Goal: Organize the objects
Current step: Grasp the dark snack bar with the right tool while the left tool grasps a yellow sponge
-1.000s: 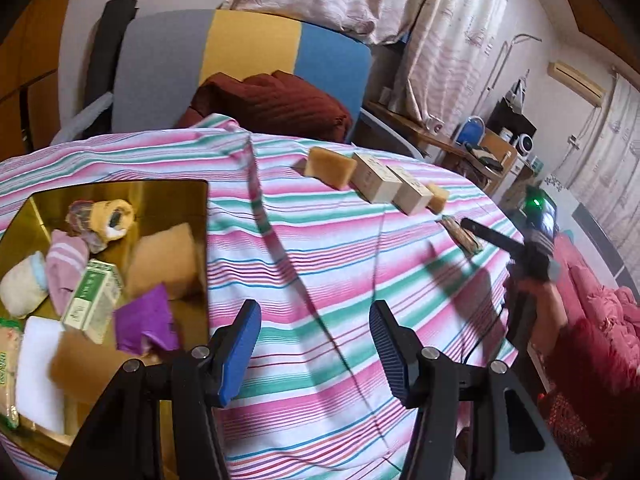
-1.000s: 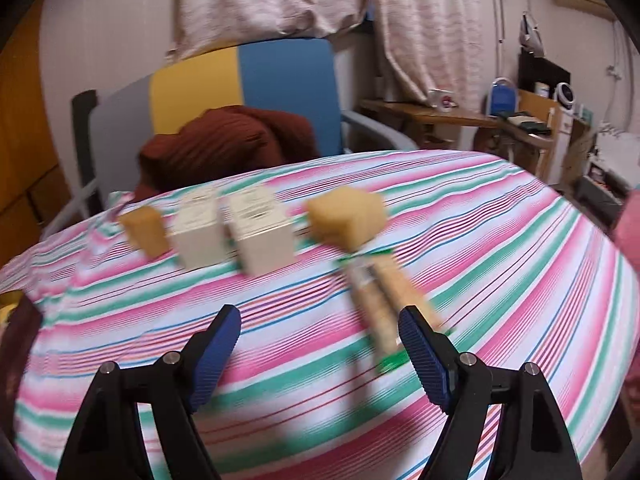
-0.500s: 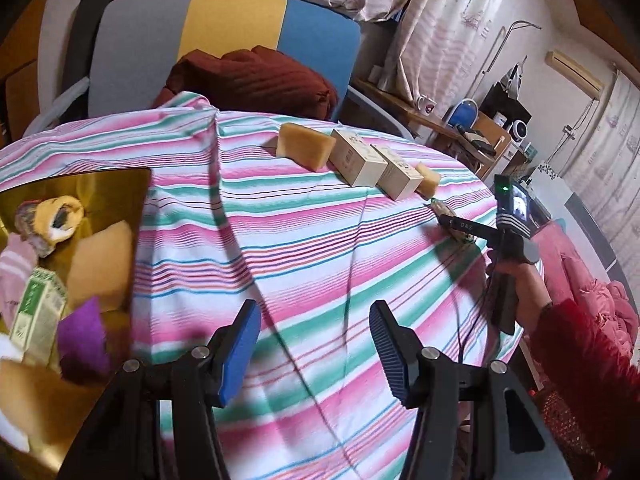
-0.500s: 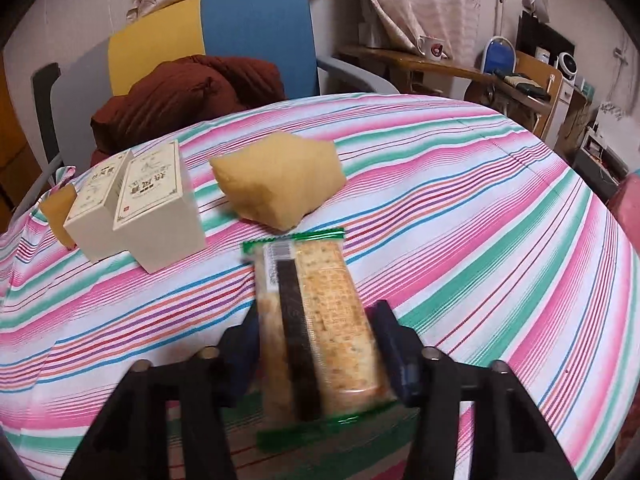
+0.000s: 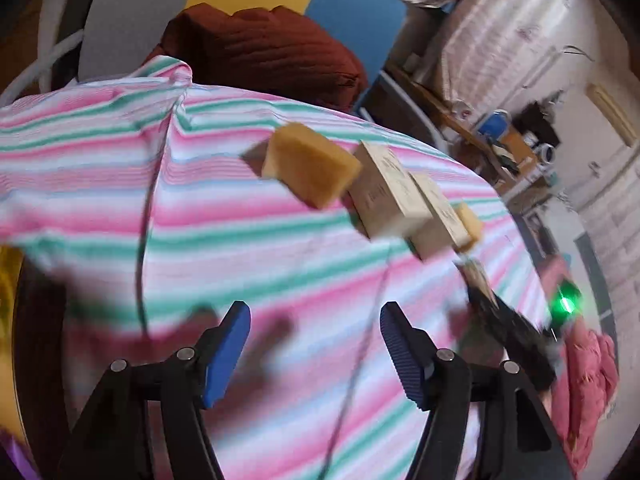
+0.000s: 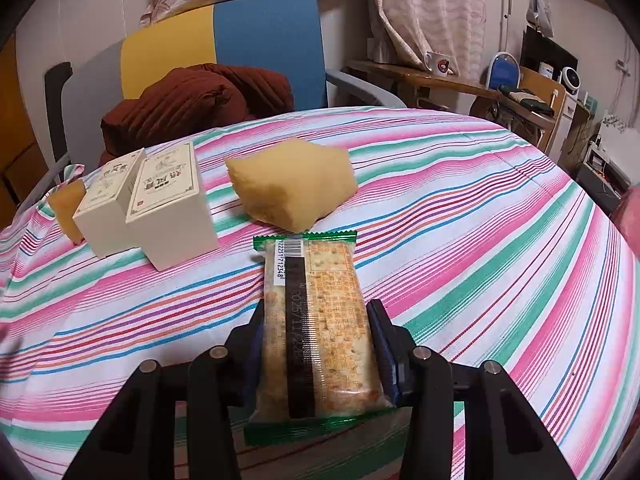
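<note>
On the striped desk (image 6: 460, 208) we have the right tool (image 6: 316, 344) clamped across the cracker packet (image 6: 318, 320), its far end just short of the yellow sponge (image 6: 292, 184), which closes a row with two cream boxes (image 6: 172, 208); we judge the packet belongs there. Our left tool (image 5: 316, 344) hangs over bare cloth, jaws opening, nothing between them. Nothing blocks the row.

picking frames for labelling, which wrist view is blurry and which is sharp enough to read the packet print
Left wrist view: heavy motion smear over the striped cloth, sponge and boxes; only the left gripper looks crisp. Right wrist view: sharp; barcode and date print on the cracker packet in the right gripper are legible; fisheye bends the table edge.
</note>
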